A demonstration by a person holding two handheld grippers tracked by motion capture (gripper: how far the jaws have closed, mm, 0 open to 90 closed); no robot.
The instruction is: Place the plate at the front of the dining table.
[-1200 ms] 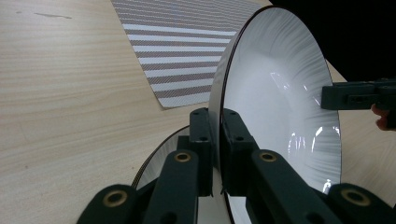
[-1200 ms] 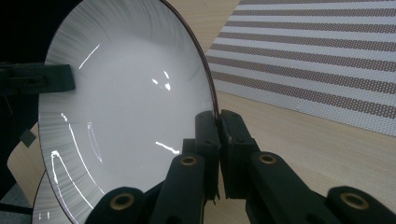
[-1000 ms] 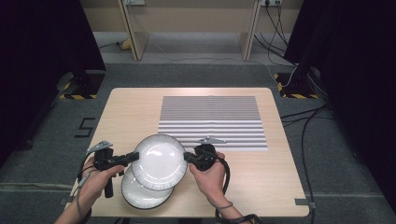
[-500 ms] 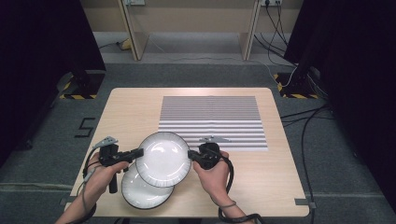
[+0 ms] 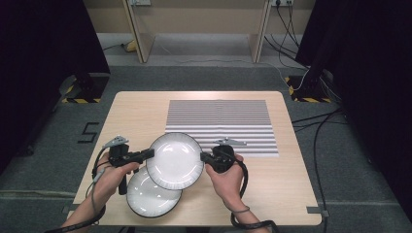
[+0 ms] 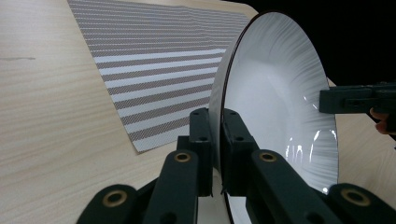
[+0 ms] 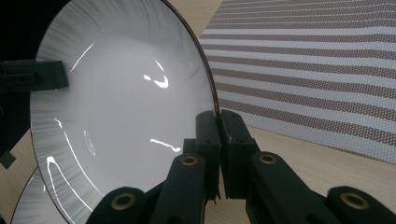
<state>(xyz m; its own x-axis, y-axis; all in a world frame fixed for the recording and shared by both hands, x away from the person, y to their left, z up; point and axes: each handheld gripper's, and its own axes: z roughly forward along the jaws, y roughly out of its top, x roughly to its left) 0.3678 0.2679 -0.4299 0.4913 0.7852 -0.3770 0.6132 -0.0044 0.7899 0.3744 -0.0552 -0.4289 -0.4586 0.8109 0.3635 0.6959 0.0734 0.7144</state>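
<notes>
A white plate (image 5: 175, 160) with a dark rim hangs above the table, held from both sides. My left gripper (image 5: 149, 154) is shut on its left rim and my right gripper (image 5: 204, 157) is shut on its right rim. In the left gripper view the jaws pinch the plate (image 6: 280, 107) at its edge, and the other gripper (image 6: 357, 99) clamps the far edge. The right gripper view has its own jaws closed on the plate's (image 7: 126, 102) rim. A second white plate (image 5: 150, 198) lies flat on the table, partly under the held one.
A grey-and-white striped placemat (image 5: 221, 124) covers the far middle of the wooden table (image 5: 286, 194). Cables trail from both grippers off the near edge. Dark curtains flank the table, and more cables lie on the floor at the right.
The held plate and both grippers have shifted a little to the right and away from the near edge, uncovering more of the lower plate. Both grips are unchanged.
</notes>
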